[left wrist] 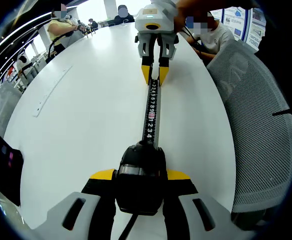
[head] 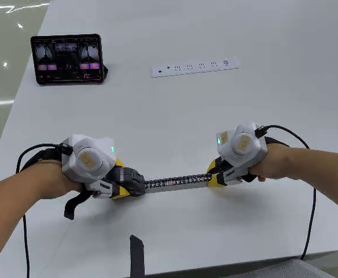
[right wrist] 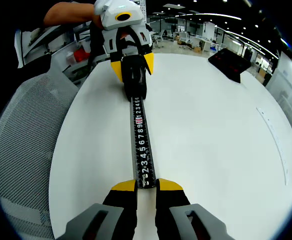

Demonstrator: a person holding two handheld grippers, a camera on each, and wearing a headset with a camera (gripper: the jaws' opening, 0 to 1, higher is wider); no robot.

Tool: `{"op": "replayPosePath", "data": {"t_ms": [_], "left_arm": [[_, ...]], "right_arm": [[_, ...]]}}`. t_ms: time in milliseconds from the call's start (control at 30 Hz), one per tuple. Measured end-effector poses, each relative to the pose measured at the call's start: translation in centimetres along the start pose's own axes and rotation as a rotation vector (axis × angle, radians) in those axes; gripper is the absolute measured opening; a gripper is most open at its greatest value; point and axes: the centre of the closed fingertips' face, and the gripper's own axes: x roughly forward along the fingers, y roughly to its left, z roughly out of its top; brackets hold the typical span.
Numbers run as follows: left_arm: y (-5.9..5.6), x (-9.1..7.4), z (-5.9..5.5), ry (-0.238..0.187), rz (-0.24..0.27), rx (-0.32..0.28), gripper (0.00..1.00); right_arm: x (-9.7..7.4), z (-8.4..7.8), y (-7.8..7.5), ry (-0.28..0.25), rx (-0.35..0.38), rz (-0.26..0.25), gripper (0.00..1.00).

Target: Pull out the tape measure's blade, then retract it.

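left gripper (left wrist: 141, 175): your jaws are clamped around the black tape measure case (head: 132, 180), spread about as wide as the case itself.
right gripper (right wrist: 146, 186): jaws almost closed, pinching the very end of the blade (right wrist: 140, 135).
blade: pulled out straight between your two grippers, numbers facing up, low over the white tabletop (head: 175, 116).
further back: a tablet (head: 68, 58) and a power strip (head: 195, 66), well apart from the tape.

A lit tablet (head: 67, 58) stands far left on the white table (head: 175, 121). A white power strip (head: 195, 66) lies to its right, well apart.
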Motion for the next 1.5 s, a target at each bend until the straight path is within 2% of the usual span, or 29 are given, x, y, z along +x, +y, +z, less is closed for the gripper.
{"op": "replayPosePath", "data": {"t_ms": [1500], "left_arm": [[0.0,0.0,0.0,-0.005,0.004,-0.005,0.31]], "right_arm": [[-2.0,-3.0,-0.4,0.04,0.028,-0.011,0.09]]}}
